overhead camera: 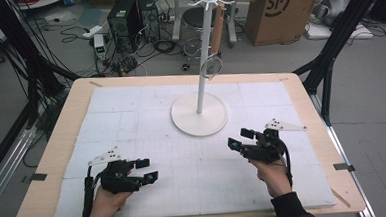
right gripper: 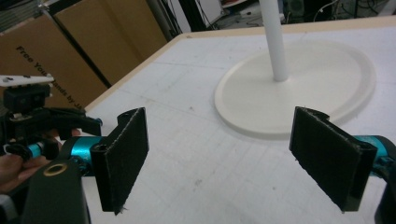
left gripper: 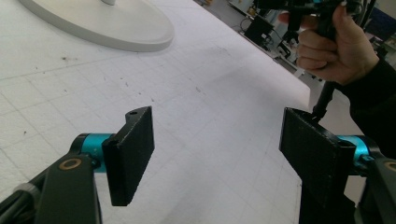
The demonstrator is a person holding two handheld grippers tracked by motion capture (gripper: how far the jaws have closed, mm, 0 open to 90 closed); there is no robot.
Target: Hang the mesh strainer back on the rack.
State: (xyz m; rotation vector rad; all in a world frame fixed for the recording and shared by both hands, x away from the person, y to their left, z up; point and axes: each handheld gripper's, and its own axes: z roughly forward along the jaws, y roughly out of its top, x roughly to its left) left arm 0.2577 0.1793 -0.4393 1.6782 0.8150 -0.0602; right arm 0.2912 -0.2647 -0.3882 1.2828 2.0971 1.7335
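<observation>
Lower left of the high view: left gripper (overhead camera: 145,170) held in the person's left hand (overhead camera: 106,203), low over the white gridded mat (overhead camera: 131,111), jaws pointing toward frame right. In the left gripper view its two black jaws stand wide apart, released, with bare mat between them; nothing gripped. A grey three-cornered plate (overhead camera: 105,155) sits on top of this gripper. Centre of the high view, upper half: white hanger stand (overhead camera: 197,63), its round base (overhead camera: 200,119) flat on the mat, a slim pole upright from it, short arms radiating at the top near the upper edge of the frame. A small ring-shaped item (overhead camera: 212,66) hangs beside the pole about midway up; detail too small to read. The base lies between and beyond the two grippers, apart from both. Right of centre, lower half: right gripper (overhead camera: 238,139) in the right hand (overhead camera: 273,177), dark sleeve at the bottom edge, jaws pointing toward frame left and up at the base. In the right gripper view its jaws are likewise spread open and empty, the stand base in the upper right of that frame, pole rising out of the top. Off the table, upper right of the high view: a cardboard box (overhead camera: 276,9) on the floor.
</observation>
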